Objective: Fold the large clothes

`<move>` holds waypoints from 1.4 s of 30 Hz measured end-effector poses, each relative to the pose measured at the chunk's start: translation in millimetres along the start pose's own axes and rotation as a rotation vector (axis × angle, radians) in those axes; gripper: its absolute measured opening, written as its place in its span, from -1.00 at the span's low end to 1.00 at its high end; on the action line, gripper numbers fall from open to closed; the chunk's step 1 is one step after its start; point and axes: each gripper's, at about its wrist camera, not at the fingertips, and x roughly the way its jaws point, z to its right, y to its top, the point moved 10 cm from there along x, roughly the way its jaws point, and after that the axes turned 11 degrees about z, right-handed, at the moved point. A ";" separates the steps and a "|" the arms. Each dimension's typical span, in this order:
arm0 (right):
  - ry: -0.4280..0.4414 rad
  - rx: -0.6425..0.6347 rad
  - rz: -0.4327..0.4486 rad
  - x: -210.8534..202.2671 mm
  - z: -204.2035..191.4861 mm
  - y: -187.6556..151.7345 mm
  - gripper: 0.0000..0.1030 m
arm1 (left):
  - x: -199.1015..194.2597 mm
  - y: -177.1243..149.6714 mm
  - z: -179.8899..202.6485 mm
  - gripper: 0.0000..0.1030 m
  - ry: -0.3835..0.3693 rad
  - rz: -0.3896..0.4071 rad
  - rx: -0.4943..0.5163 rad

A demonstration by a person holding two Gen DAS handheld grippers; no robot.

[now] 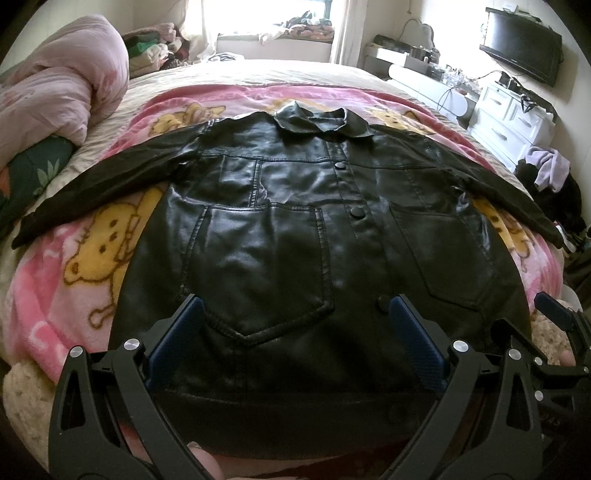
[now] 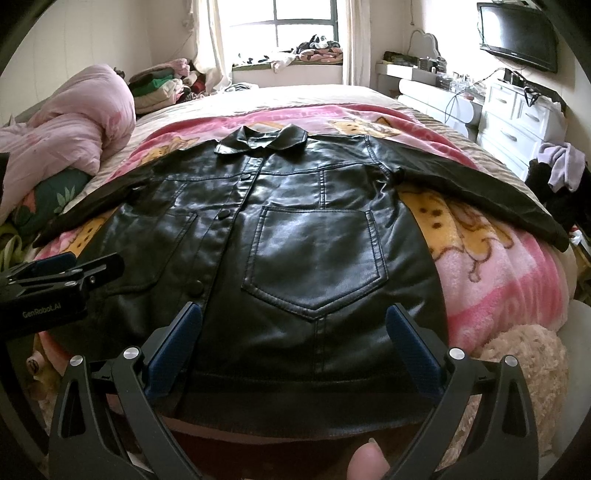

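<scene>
A black leather jacket (image 1: 295,229) lies flat and face up on the bed, collar far, both sleeves spread out to the sides. It also shows in the right wrist view (image 2: 303,251). My left gripper (image 1: 295,306) is open and empty, hovering above the jacket's lower left front over a pocket. My right gripper (image 2: 293,314) is open and empty above the lower right front. The right gripper shows at the right edge of the left wrist view (image 1: 557,325), and the left gripper shows at the left edge of the right wrist view (image 2: 74,266).
A pink cartoon-bear blanket (image 1: 85,280) covers the bed under the jacket. A rolled pink quilt (image 1: 62,81) lies at the far left. White drawers (image 2: 517,122), a wall TV (image 2: 517,33) and a heap of clothes (image 2: 561,173) stand on the right.
</scene>
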 end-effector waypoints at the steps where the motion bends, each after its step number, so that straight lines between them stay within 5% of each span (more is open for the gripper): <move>1: -0.001 0.001 -0.002 0.0 0.1 -0.2 0.92 | 0.2 -0.3 0.0 0.83 0.000 0.000 0.001; 13: 0.016 -0.009 -0.006 24.3 -2.4 21.7 0.92 | 8.1 4.2 -2.5 0.83 -0.001 -0.007 -0.022; 42: 0.001 0.055 0.026 92.4 28.1 156.5 0.92 | 83.7 107.8 -7.4 0.83 0.013 -0.015 -0.039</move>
